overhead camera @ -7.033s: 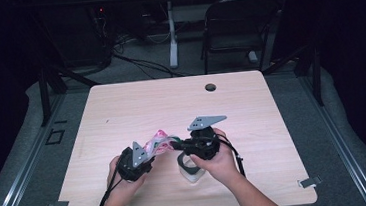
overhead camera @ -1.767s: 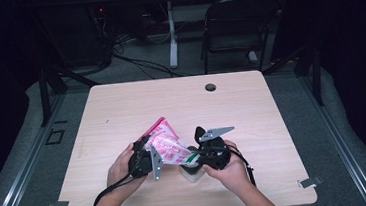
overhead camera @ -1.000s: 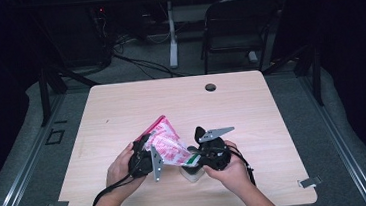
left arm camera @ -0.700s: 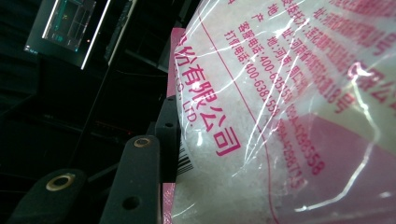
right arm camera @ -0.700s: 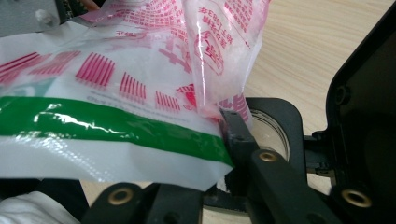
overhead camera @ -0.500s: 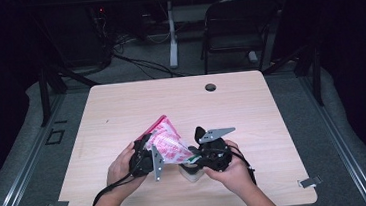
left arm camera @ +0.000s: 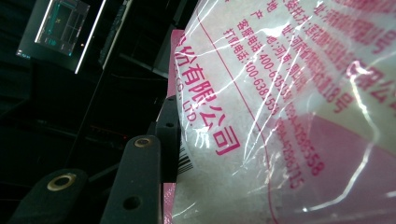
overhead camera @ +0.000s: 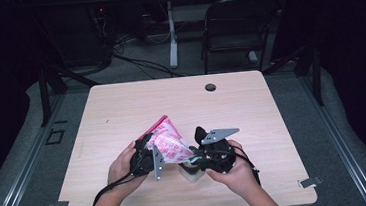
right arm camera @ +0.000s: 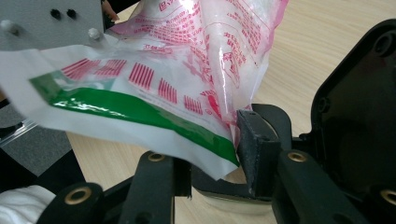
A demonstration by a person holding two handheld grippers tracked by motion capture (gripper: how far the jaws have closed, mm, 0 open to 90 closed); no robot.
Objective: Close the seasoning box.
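Apparently mid-task: right gripper (right arm camera: 212, 156) had just been opening, and its jaws stood apart with the green-edged corner of the bag (overhead camera: 168, 144) between them, pads not pressing. Left gripper (overhead camera: 146, 159) was clamped on the bag's pink edge, jaws only partly closed on it. Bag of white granules was held tilted above the counter (overhead camera: 121, 108), just over a small white bowl (overhead camera: 191, 172). Judged: bag positioned, pouring not yet seen. Counter was pale wood with a cable hole (overhead camera: 210, 87); a dark room, chair (overhead camera: 237, 33) and cables lay behind.
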